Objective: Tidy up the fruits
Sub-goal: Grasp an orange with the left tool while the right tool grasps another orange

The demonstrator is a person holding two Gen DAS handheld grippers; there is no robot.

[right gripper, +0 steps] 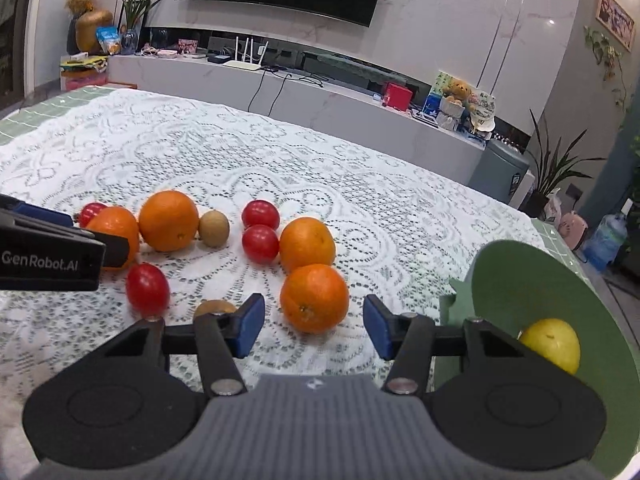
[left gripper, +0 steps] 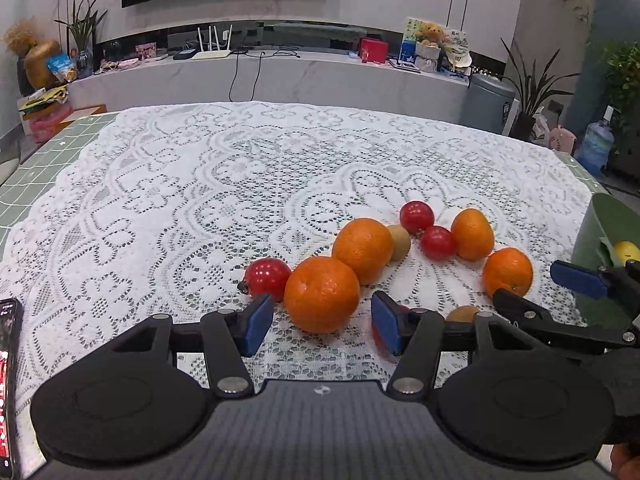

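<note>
Several oranges, red tomatoes and small brown kiwis lie loose on the white lace tablecloth (left gripper: 160, 184). My left gripper (left gripper: 320, 326) is open, its blue pads flanking the nearest orange (left gripper: 322, 294) without touching it. A tomato (left gripper: 267, 278) sits just left of that orange. My right gripper (right gripper: 314, 326) is open and empty, with another orange (right gripper: 314, 298) just ahead between its pads. A green bowl (right gripper: 560, 280) at the right holds a yellow lemon (right gripper: 554, 342). A kiwi (right gripper: 212, 307) lies behind the right gripper's left finger.
A phone (left gripper: 8, 380) lies at the table's left edge. The left gripper's body (right gripper: 48, 256) shows at the left of the right wrist view. Beyond the table are a TV console, plants and a water bottle.
</note>
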